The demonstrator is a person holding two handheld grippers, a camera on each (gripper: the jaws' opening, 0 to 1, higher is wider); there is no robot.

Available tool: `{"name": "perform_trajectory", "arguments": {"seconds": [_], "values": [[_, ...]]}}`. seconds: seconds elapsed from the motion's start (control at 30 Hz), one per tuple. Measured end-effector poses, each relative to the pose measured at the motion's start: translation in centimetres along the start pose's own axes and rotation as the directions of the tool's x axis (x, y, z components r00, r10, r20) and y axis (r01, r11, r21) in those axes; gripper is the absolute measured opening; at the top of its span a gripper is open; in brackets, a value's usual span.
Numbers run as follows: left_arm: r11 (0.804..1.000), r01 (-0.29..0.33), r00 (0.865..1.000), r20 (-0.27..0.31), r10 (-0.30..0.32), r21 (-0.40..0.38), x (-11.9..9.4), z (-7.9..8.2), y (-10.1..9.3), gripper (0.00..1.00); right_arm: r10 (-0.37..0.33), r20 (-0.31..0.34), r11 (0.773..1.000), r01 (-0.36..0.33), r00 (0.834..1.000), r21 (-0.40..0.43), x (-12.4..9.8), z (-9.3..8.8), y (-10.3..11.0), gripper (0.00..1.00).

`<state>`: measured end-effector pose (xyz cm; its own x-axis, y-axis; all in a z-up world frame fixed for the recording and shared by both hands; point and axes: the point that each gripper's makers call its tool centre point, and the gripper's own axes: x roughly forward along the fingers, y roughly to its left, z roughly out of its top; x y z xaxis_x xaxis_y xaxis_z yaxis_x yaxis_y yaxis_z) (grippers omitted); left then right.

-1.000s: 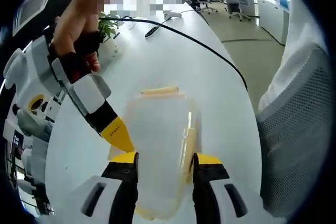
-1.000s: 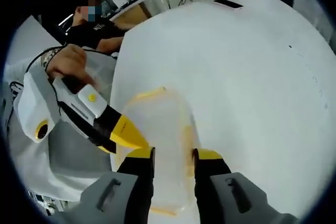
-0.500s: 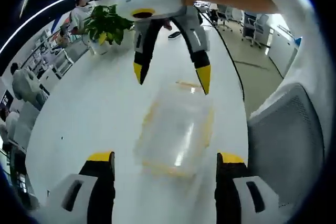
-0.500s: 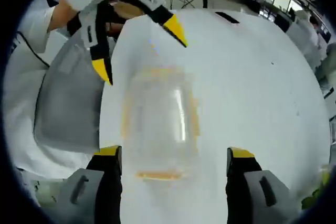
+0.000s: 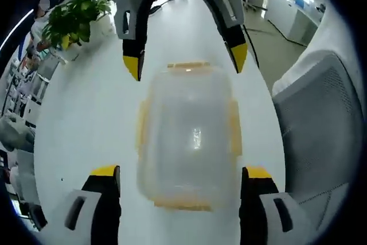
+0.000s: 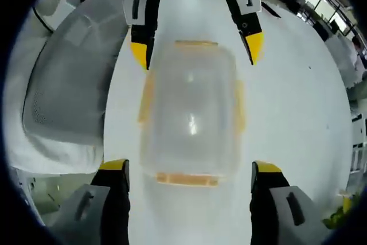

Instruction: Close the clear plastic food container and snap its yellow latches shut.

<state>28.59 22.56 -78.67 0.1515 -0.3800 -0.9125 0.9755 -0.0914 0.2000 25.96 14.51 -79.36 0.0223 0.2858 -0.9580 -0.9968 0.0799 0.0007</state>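
Your left gripper [image 5: 180, 175] and right gripper [image 6: 190, 170] both gape wide, holding nothing, facing each other across the clear container [image 5: 188, 133]. It lies centred on the white table [image 5: 86, 113], lid on, with bare tabletop at 9 o'clock and the table edge beside a grey chair [image 5: 321, 124] at 3 o'clock.

Both tongs [image 5: 180, 173] [image 6: 189, 173] now off container [image 5: 188, 133]
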Motion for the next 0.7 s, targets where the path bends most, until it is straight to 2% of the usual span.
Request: {"name": "perform_trajectory", "arguments": {"seconds": [0.07, 0.17, 0.43, 0.7], "values": [[0.999, 0.028, 1.0, -0.012, -0.028, -0.016, 0.3, -0.3, -0.1, 0.83, 0.003, -0.006, 1.0, -0.003, 1.0, -0.01, 0.4, 0.0, 0.1, 0.86], [0.999, 0.034, 0.999, -0.016, -0.034, -0.029, 0.7, -0.5, 0.0, 0.83, 0.001, -0.017, 1.0, -0.001, 1.0, -0.018, 0.9, -0.2, 0.0, 0.88], [0.996, 0.083, 0.996, -0.031, -0.084, -0.035, 1.6, -0.9, -0.6, 0.83, 0.017, -0.032, 1.0, -0.017, 0.999, -0.016, 1.7, -0.6, -0.1, 0.83], [0.996, 0.087, 0.995, -0.049, -0.087, -0.007, 2.0, -1.1, -1.0, 0.81, 0.027, -0.038, 0.999, -0.028, 0.999, -0.019, 2.0, -0.9, 0.2, 0.8]]}}
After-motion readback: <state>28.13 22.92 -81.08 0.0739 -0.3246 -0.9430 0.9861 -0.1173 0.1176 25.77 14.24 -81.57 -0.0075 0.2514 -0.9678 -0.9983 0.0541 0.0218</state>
